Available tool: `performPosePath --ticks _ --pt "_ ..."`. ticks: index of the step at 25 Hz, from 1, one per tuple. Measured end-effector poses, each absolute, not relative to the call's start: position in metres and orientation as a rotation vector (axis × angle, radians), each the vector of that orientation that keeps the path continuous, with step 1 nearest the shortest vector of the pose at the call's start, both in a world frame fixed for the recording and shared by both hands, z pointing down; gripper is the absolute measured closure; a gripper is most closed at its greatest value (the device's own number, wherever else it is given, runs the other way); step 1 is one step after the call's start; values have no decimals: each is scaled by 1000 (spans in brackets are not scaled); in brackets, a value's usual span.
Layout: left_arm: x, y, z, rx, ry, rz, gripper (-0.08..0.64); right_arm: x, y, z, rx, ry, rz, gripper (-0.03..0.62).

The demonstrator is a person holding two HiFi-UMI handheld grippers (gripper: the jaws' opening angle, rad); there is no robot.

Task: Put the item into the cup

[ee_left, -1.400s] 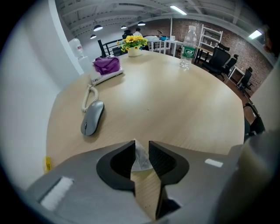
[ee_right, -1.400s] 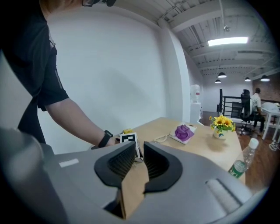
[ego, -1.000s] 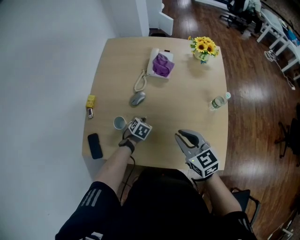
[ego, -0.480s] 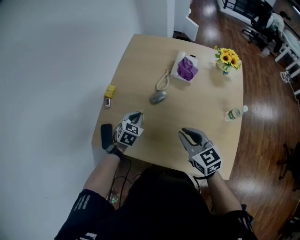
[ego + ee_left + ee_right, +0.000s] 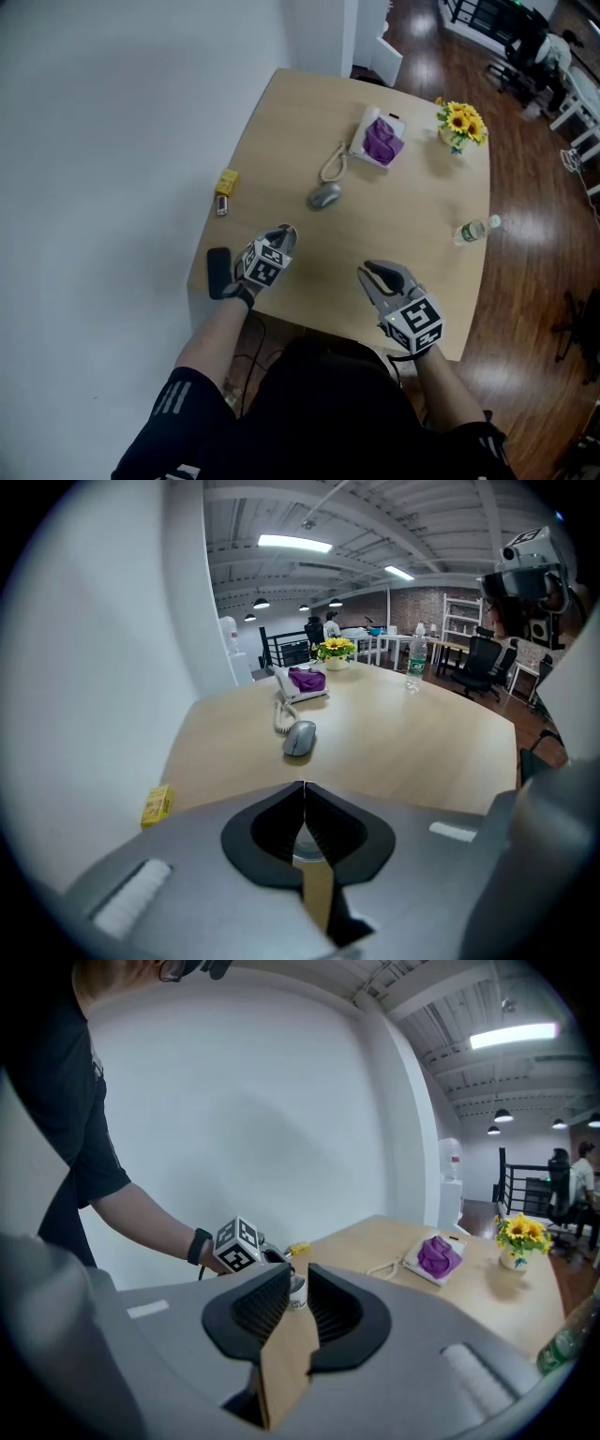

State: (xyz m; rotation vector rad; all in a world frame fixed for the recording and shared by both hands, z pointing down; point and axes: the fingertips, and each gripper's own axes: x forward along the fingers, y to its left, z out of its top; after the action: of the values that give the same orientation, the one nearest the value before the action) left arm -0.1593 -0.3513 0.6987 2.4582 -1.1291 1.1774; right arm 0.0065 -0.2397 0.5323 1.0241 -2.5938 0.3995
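Pale wooden table (image 5: 412, 187) first. The left gripper (image 5: 279, 236) hovers just above the small white cup (image 5: 296, 1291), jaws pressed together, nothing visible between them. The right gripper (image 5: 377, 272) is narrowly parted and empty. Which item goes in, I can't tell. The risk: dip lower and those closed tips tip the cup.

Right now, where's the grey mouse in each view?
Head view: mouse mid-table, just nearer than the purple cloth.
Left gripper view: mouse centre frame, on the tabletop.
Right gripper view: not visible.
Shared landmark: the purple cloth, in all three.
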Motion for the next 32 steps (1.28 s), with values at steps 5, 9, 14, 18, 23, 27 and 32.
performPosePath --ticks 5,9,14,18,23,27,32 --pt "-158 -353 707 2458 -1090 1223 541 19 -233 538 1074 -2559 426 525" --pt "-162 -356 707 2453 -1082 1261 515 25 -231 539 1107 -2545 434 525" --pt "-173 -359 709 2431 -1105 1288 514 24 -233 536 1117 -2548 427 525" --pt "-173 -360 685 2477 -1136 1225 514 19 -235 527 1111 -2565 404 525" --pt "-147 -343 592 2693 -1082 913 482 19 -238 501 1128 -2594 351 525" --pt "-133 -313 524 2795 -1041 665 468 23 -235 474 1170 -2624 300 525" --pt "-119 -263 501 2816 -960 478 436 34 -224 453 1233 -2648 337 529"
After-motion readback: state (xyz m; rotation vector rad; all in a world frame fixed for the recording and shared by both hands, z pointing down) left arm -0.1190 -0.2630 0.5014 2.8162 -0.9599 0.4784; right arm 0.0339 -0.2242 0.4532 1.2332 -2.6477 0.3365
